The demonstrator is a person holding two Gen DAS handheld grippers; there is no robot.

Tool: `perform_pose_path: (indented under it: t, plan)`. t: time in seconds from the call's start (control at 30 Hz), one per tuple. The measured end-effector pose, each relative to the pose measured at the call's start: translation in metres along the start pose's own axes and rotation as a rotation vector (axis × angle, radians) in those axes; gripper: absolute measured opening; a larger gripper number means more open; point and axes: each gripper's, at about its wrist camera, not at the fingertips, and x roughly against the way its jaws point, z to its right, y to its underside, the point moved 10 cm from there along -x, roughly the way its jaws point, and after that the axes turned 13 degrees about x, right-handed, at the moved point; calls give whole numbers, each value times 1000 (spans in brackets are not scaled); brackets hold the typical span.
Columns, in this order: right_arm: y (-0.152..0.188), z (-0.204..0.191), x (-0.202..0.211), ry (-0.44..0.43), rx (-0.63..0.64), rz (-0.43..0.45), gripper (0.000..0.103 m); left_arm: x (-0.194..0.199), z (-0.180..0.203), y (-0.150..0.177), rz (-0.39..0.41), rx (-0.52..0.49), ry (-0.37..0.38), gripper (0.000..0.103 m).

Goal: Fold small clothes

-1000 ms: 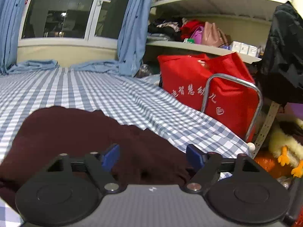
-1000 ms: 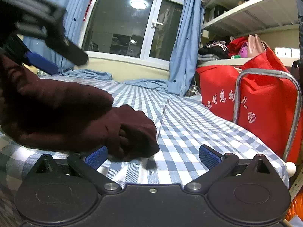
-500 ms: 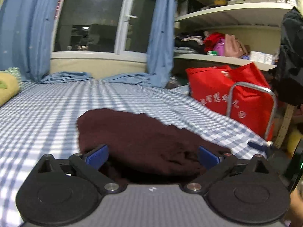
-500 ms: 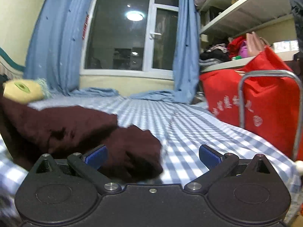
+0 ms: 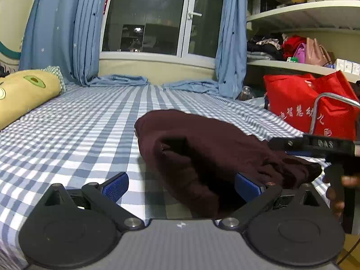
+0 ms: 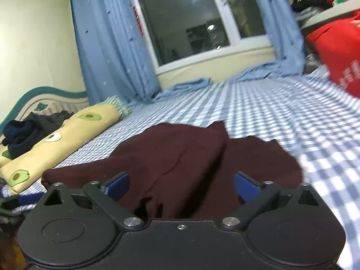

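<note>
Both tongs stand open: your left tongs point(image 5: 181, 183) wide at the maroon garment's point(image 5: 209, 148) near edge, your right tongs point(image 6: 181, 183), just narrowing, straddling its bunched hem on the checked bed point(image 5: 78, 135). Pinch one layer only, then fold flat.

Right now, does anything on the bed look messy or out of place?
The dark red garment lies bunched and lumpy on the checked sheet, not flat or squared. A loose pile of dark clothes sits behind the avocado-print pillow. Nothing looks damaged.
</note>
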Motion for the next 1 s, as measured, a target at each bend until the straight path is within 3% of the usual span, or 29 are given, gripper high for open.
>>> perform_pose_path:
  t: [0.13, 0.33, 0.37, 0.4, 0.43, 0.47, 0.53, 0.63, 0.77, 1.0]
  plan:
    - [-7, 4, -27, -38, -46, -88, 81, -9, 1, 1, 1, -4, -6, 102]
    - [-4, 4, -49, -67, -99, -151, 74, -11, 8, 7, 2, -131, -41, 93]
    - [-5, 4, -51, -63, -96, -150, 56, -10, 10, 9, 0, -147, -42, 93]
    - [-6, 5, -52, -60, -98, -153, 25, -9, 12, 11, -1, -158, -43, 93]
    - [-6, 7, -54, -49, -100, -160, 11, -9, 13, 12, -4, -163, -44, 93]
    - [-8, 10, -56, -42, -104, -157, 5, -9, 15, 12, -5, -162, -44, 91]
    - [-19, 14, -54, -53, -105, -116, 4, -9, 16, 10, 1, -159, -52, 87]
    - [-55, 19, -41, -30, -10, -32, 4, -11, 20, 2, 22, -154, -77, 86]
    - [-101, 30, -20, 17, 101, 49, 4, -17, 39, -12, 65, -170, -58, 80]
    - [-115, 82, 1, 116, 90, 81, 4, -40, 94, -12, 87, -364, -86, 58]
